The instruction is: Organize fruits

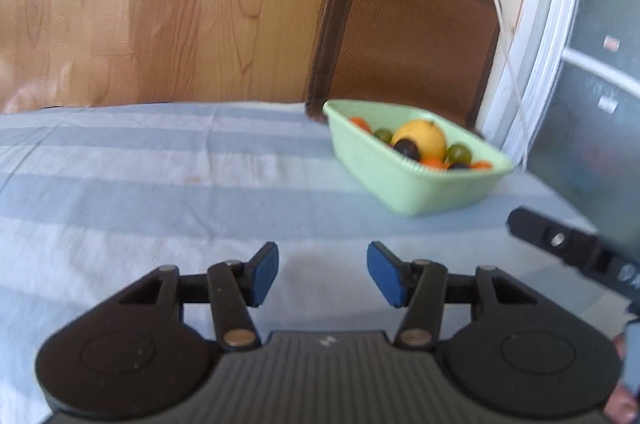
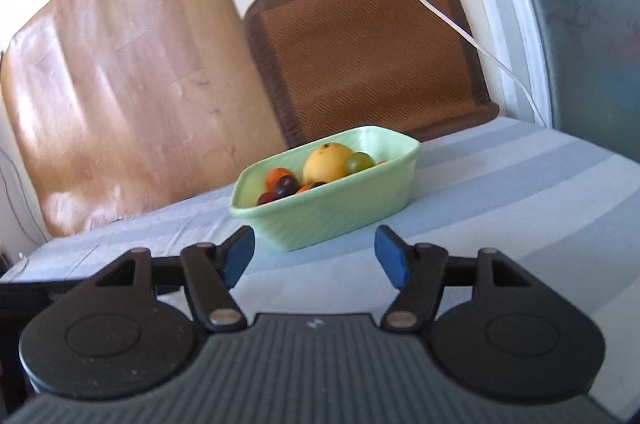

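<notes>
A pale green rectangular bowl point(image 1: 420, 190) stands on the blue striped tablecloth point(image 1: 160, 184). In it lie a yellow lemon point(image 1: 422, 138), green grapes point(image 1: 459, 152), dark grapes point(image 1: 407, 148) and small orange fruits point(image 1: 360, 123). My left gripper point(image 1: 323, 274) is open and empty, above the cloth, with the bowl ahead to its right. In the right wrist view the bowl point(image 2: 332, 212) is straight ahead with the lemon point(image 2: 328, 162) and a green grape point(image 2: 359, 162) in it. My right gripper point(image 2: 315, 256) is open and empty, just short of the bowl.
A brown woven mat point(image 2: 368, 52) leans on the wall behind the bowl, beside a wood-pattern panel point(image 2: 120, 84). A white cable point(image 2: 440, 12) hangs from a wall plug. A window frame point(image 2: 520, 4) is at the right. Part of the other gripper point(image 1: 568, 244) shows at right.
</notes>
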Motion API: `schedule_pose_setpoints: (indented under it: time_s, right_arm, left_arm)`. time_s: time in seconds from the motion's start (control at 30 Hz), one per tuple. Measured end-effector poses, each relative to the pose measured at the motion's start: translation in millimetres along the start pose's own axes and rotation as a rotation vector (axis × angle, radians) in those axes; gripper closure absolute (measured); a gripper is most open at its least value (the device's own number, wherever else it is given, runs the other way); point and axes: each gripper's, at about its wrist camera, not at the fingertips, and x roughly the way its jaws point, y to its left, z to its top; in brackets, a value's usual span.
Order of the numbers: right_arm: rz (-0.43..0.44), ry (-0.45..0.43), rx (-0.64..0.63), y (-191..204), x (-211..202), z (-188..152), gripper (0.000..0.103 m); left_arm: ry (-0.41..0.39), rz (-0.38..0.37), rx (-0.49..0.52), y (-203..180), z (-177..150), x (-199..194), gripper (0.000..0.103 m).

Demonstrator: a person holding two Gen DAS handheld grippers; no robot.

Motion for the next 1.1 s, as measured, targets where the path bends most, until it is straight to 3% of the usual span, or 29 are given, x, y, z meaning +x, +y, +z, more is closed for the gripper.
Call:
schedule_pose_setpoints:
  time_s: [0.1, 0.47, 0.7, 0.93, 1.1]
  right_arm:
    - [0.0, 0.034, -0.002, 6.3, -4.9, -6.2, 0.029]
    - [-0.062, 0.046, 0.013, 2.2, -3.0, -7.6, 0.029]
    - [-0.063, 0.055, 0.051, -5.1, -3.6, -6.9, 0.029]
    - [-0.081, 0.098, 0.241, -35.2, 4.4, -0.7, 0.029]
    - [-0.105, 0.081, 0.223, -29.5, -0.1, -2.6, 0.029]
  left_arm:
    - [-0.025, 0.052, 0.021, -3.7, -6.1, -10.2, 0.045]
    - [-0.077, 0.142, 0.049, -8.8, -16.7, -25.1, 0.045]
    - [-0.081, 0.141, 0.049, -7.7, -16.8, -26.0, 0.045]
    - [-0.077, 0.133, 0.049, -12.6, -17.8, -26.1, 0.044]
    - [-0.076, 0.13, 0.057, -12.7, -17.6, -25.7, 0.044]
